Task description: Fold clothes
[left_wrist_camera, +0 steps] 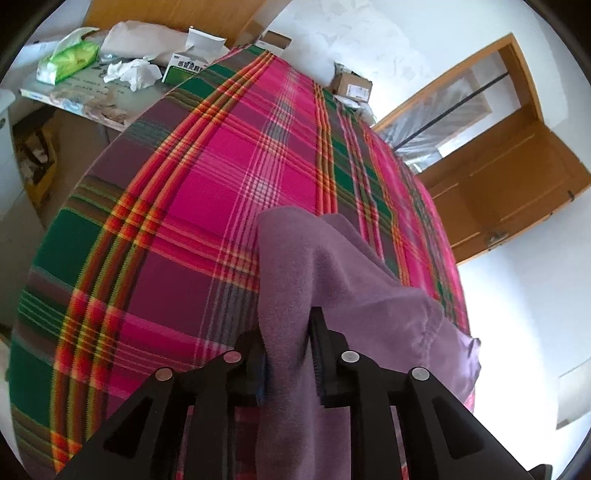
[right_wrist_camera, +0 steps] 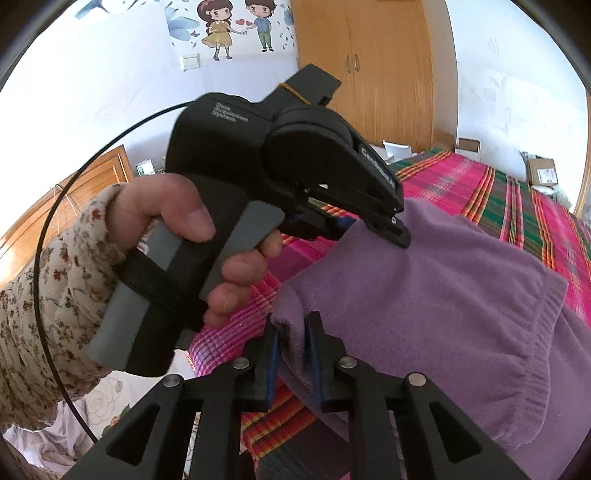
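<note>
From the left wrist camera, the left gripper (left_wrist_camera: pixel 286 350) has its two black jaws closed on a thick fold of the purple fleece garment (left_wrist_camera: pixel 332 266). The cloth runs straight up between the jaws and spreads beyond them, draping to the right, where a stitched hem bunches near the edge of the bed. Under it lies the plaid bedsheet (left_wrist_camera: pixel 207 177), pink with green and orange stripes, stretching away toward a cluttered side table (left_wrist_camera: pixel 74 99) with a green tissue pack (left_wrist_camera: pixel 68 61) and crumpled paper on it. A cardboard box (left_wrist_camera: pixel 352 86) sits past the far end of the bed, and a wooden door (left_wrist_camera: pixel 517 184) stands to the right.

From the right wrist camera, the right gripper (right_wrist_camera: pixel 291 354) is clamped on a bunched corner of the same purple fleece garment (right_wrist_camera: pixel 443 295); the cloth is pinched between its blue-padded jaws and fans out to the right over the plaid bedsheet (right_wrist_camera: pixel 480 181). Just ahead, the left gripper (right_wrist_camera: pixel 397 232) bites the garment's upper edge, jaws together on the cloth, held by the person's left hand (right_wrist_camera: pixel 192 236) in a floral sleeve. The two grips are near each other along one edge. A wooden wardrobe (right_wrist_camera: pixel 369 66) and a cartoon wall sticker (right_wrist_camera: pixel 236 27) are behind.
</note>
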`<action>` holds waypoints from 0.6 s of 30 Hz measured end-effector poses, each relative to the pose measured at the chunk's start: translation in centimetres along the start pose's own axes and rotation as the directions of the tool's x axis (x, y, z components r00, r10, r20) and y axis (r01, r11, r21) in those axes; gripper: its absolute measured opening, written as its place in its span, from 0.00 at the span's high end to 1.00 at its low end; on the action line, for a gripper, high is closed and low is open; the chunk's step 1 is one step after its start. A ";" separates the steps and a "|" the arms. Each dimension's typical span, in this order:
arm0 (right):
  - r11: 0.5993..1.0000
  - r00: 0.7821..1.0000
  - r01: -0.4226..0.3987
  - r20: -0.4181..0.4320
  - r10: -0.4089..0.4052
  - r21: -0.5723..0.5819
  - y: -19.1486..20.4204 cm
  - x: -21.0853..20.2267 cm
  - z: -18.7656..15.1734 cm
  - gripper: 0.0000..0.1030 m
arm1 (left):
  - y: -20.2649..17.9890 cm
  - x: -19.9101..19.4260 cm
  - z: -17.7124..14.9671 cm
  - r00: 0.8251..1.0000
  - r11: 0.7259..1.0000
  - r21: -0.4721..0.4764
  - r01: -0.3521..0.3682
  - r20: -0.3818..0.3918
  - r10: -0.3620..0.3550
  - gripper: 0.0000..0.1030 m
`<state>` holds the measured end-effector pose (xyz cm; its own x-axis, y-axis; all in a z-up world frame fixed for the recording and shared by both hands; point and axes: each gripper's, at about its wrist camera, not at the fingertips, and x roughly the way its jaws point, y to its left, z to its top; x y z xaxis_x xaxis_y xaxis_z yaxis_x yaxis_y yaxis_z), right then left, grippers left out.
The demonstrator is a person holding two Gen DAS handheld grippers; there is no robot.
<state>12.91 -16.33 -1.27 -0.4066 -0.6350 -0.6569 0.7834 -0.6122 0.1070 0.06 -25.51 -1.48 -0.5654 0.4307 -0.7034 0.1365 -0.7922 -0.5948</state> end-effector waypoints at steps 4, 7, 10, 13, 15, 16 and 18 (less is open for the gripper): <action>1.000 1.000 -0.005 0.020 0.004 0.017 -0.5 -1.6 0.0 0.76 | -0.3 -1.2 -0.3 0.999 0.999 0.005 -0.033 0.030 0.032 0.80; 0.999 0.997 -0.014 0.073 0.011 0.041 -1.2 -4.2 -0.1 0.75 | -0.5 -2.6 -0.3 0.996 0.999 0.002 -0.046 0.081 0.045 0.78; 0.996 0.992 0.026 0.119 -0.036 0.084 -3.3 -6.2 -0.1 0.74 | -1.1 -3.6 -0.4 0.991 0.999 -0.003 -0.049 0.121 0.049 0.78; 0.982 0.985 0.119 0.104 -0.135 0.143 -6.2 -6.5 -0.7 0.74 | -2.1 -4.6 -1.2 0.988 0.999 0.012 -0.047 0.149 0.044 0.78; 0.971 0.981 0.165 0.077 -0.180 0.171 -7.5 -6.4 -1.1 0.74 | -2.9 -4.7 -1.8 0.985 0.999 0.019 -0.049 0.164 0.045 0.78; 0.966 0.980 0.180 0.057 -0.193 0.184 -7.9 -6.4 -1.7 0.74 | -3.3 -4.7 -2.0 0.986 0.999 0.023 -0.046 0.164 0.042 0.78; 0.958 0.977 0.203 0.025 -0.212 0.204 -8.5 -6.7 -2.9 0.74 | -4.1 -4.6 -2.7 0.989 0.999 0.035 -0.034 0.148 0.028 0.78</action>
<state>10.28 -5.53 0.04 -0.5747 -0.5023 -0.6461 0.5723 -0.8110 0.1215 4.26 -23.07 3.11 -0.6754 0.3397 -0.6545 0.1265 -0.8210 -0.5567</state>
